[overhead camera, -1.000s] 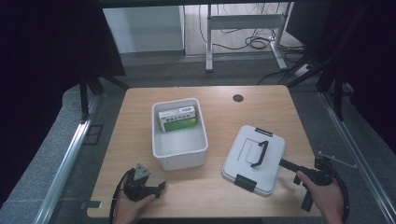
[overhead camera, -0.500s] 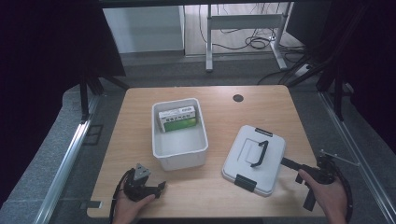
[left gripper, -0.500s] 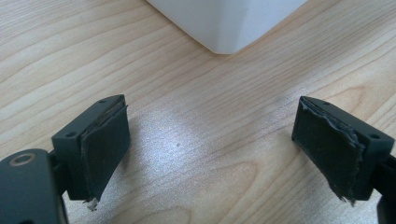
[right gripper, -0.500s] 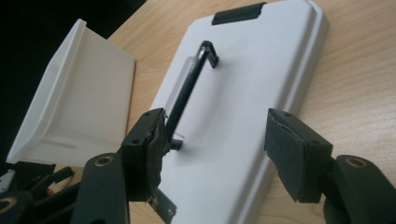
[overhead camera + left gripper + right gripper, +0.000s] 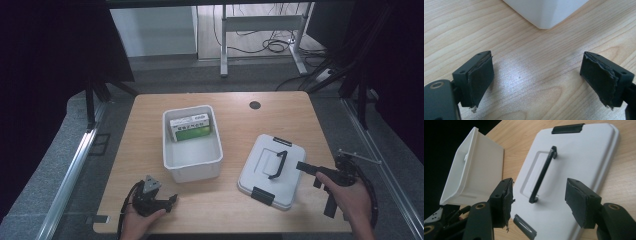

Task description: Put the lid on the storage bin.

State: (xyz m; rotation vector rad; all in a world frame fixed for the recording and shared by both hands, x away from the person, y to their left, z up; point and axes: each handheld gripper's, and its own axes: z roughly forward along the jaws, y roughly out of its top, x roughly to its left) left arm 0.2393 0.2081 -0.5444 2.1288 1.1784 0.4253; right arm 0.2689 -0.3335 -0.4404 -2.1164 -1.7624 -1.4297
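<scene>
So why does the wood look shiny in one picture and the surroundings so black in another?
Left gripper view: overhead light glares pale off the light wooden table between the open left tongs. High view: black curtains flank the table, staying unlit. Right gripper view: the flat white plastic lid looks stretched, seen close.

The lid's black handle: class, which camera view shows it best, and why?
The right gripper view: the handle stands close and large on the white lid, its raised bar and both feet clear between the open jaws. The high view shows the handle small, from above. The left gripper view shows bare table and a bin corner.
</scene>
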